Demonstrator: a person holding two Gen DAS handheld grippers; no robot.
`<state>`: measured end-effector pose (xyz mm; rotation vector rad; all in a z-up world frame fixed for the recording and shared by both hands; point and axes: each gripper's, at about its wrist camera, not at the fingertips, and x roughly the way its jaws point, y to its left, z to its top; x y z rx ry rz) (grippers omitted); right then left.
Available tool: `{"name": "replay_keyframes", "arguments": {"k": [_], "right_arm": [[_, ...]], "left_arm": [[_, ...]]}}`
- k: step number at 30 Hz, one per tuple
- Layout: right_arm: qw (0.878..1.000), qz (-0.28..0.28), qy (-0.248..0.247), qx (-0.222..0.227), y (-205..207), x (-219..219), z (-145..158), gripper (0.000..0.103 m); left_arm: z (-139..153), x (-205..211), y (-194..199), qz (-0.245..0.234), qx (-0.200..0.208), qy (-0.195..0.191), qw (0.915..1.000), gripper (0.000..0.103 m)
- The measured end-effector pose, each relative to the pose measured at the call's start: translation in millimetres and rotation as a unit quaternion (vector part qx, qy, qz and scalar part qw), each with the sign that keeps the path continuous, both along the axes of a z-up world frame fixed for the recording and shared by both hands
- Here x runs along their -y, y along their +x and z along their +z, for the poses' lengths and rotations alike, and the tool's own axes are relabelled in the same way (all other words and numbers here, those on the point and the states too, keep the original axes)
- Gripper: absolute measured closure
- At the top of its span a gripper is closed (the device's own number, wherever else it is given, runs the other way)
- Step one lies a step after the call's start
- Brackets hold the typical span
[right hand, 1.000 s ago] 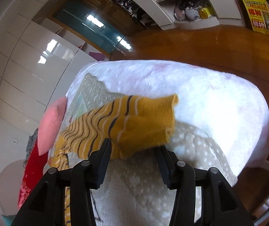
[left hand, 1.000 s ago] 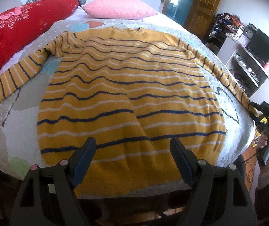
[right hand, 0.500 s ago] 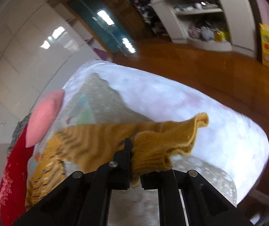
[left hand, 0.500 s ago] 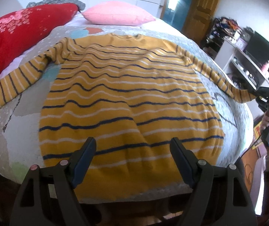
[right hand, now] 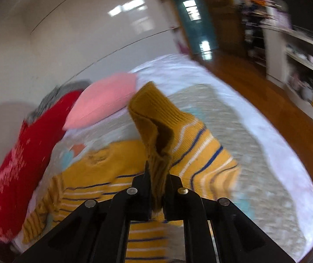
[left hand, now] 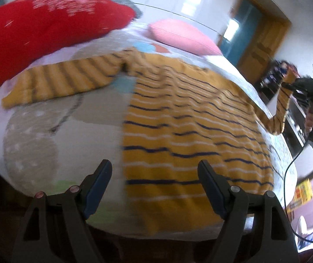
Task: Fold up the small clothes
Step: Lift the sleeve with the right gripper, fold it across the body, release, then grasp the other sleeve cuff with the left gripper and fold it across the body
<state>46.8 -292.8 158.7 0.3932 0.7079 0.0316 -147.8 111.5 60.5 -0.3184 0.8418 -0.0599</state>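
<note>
Sweater (left hand: 178, 120) lay spread flat on the bed (left hand: 47, 135), body and left sleeve (left hand: 64, 81) down. A second earlier its right sleeve (left hand: 282, 107) rested by the bed's edge; you had since clamped the cuff (right hand: 156, 135) and lifted it clear, so the first fold, sleeve across the body, looked under way. Your right gripper (right hand: 158, 188) was pinched tight on that cuff, jaws nearly together. Your left gripper (left hand: 154, 182) hung wide apart near the hem, holding nothing, and had swung toward the left sleeve.
</note>
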Motion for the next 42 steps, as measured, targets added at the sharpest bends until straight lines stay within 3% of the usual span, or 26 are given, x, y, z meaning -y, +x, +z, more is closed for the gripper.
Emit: {"name": "replay_keyframes", "arguments": {"k": [4,11,20,26,27,30,36,42], "right_arm": [[0.997,0.069,-0.014,-0.024,43,-84,-13,0.096],[0.981,0.163,-0.074,-0.071,93,-218,-68,0.097],[0.951,0.259,-0.140,-0.095,94,-319,-107,0.097],[0.941,0.279,-0.163,-0.099,95,-349,-119,0.091],[0.942,0.281,-0.156,-0.099,96,-352,-120,0.090],[0.941,0.299,-0.124,-0.102,95,-362,-119,0.074],[0.926,0.355,-0.067,-0.109,73,-376,-110,0.073],[0.928,0.359,-0.035,-0.093,22,-344,-98,0.061]], "left_arm": [[-8,-43,-11,0.044,-0.004,-0.010,0.9990,0.024],[-25,-93,-33,0.105,-0.016,-0.025,0.9941,0.023],[-35,-114,-39,0.129,-0.022,-0.043,0.9905,0.023],[-35,-117,-46,0.132,-0.017,-0.043,0.9902,0.023],[-34,-118,-49,0.135,-0.016,-0.044,0.9898,0.023],[-33,-121,-55,0.142,-0.014,-0.045,0.9887,0.023],[-27,-136,-61,0.162,-0.007,-0.049,0.9855,0.023],[-18,-174,-43,0.186,0.025,-0.122,0.9746,0.021]]}}
